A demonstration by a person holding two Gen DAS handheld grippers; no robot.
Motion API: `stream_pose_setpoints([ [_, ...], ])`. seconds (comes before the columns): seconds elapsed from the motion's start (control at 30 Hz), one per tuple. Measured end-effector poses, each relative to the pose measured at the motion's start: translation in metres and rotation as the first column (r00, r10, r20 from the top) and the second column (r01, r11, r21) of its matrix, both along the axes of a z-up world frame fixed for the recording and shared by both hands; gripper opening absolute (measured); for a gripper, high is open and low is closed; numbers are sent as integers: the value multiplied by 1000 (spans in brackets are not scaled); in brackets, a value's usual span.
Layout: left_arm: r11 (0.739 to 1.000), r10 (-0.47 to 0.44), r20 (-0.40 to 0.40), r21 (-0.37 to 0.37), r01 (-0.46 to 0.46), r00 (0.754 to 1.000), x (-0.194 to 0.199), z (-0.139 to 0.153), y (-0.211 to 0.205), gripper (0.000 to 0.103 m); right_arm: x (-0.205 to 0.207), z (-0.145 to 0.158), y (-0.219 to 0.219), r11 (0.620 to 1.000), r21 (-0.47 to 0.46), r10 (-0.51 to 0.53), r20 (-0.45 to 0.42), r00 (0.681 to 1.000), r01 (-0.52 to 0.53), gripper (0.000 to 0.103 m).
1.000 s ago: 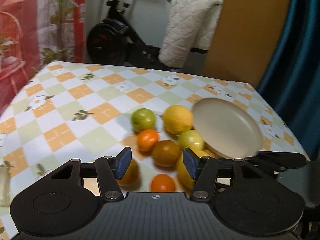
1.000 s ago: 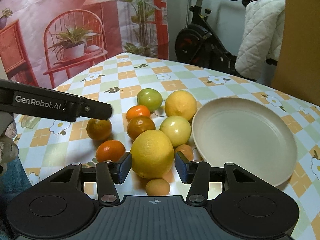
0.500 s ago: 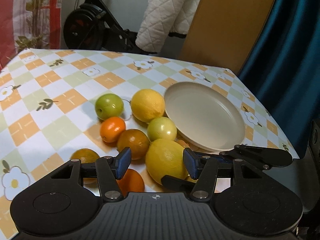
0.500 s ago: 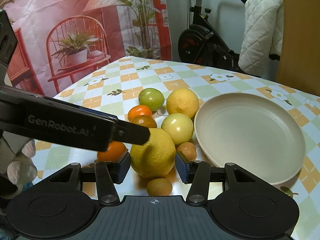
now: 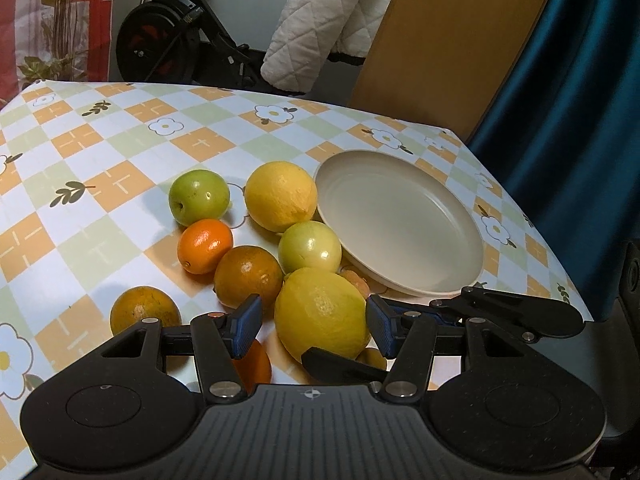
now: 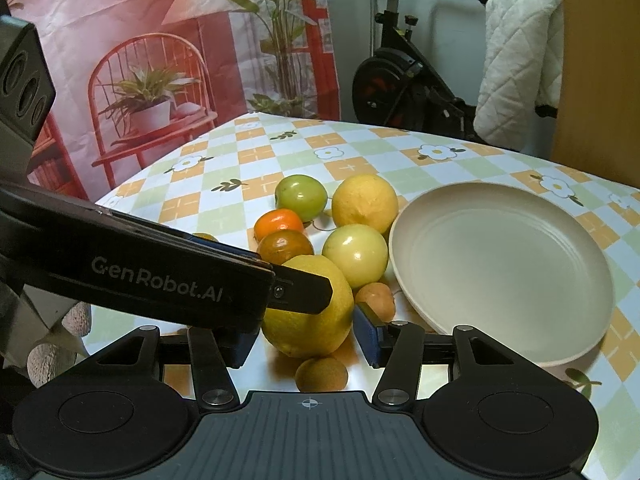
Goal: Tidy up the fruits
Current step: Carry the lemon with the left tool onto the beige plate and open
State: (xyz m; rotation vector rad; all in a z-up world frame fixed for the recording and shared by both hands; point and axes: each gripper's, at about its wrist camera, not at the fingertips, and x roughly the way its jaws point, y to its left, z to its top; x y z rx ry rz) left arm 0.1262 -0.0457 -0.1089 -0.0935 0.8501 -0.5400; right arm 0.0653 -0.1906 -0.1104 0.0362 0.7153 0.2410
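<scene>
Both tools frame the same big lemon (image 5: 322,314) on the tabletop (image 5: 120,128). The left hand-held gripper (image 5: 314,326) is released, pads clear of the peel. The right hand-held gripper (image 6: 306,338) is also released, with gaps at both sides. The empty plate (image 6: 500,272) lies at two o'clock from the lemon, other fruit clustered at twelve o'clock

right tongs (image 6: 306,334): jaws apart either side of large lemon (image 6: 308,312), small gaps showing | left tongs (image 6: 296,290): black arm crossing lemon's upper left | beige plate (image 6: 500,268): empty, right of fruit cluster | small brown fruit (image 6: 322,374): on checkered surface (image 6: 360,152), just below lemon
</scene>
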Motion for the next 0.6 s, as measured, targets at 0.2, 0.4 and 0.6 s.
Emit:
stream_pose_setpoints([
  [0.2, 1000, -12, -9, -12, 11, 1000, -1, -2, -2, 55, -1, -1, 0, 1000, -1, -2, 0, 1000, 2, 49],
  [0.4, 1000, -6, 2, -25, 6, 1000, -2, -6, -2, 54, -1, -3, 2, 1000, 1, -18, 5, 1000, 18, 49],
  [0.6, 1000, 3, 19, -23, -3, 1000, -8, -6, -1, 53, -1, -5, 3, 1000, 3, -22, 8, 1000, 22, 50],
])
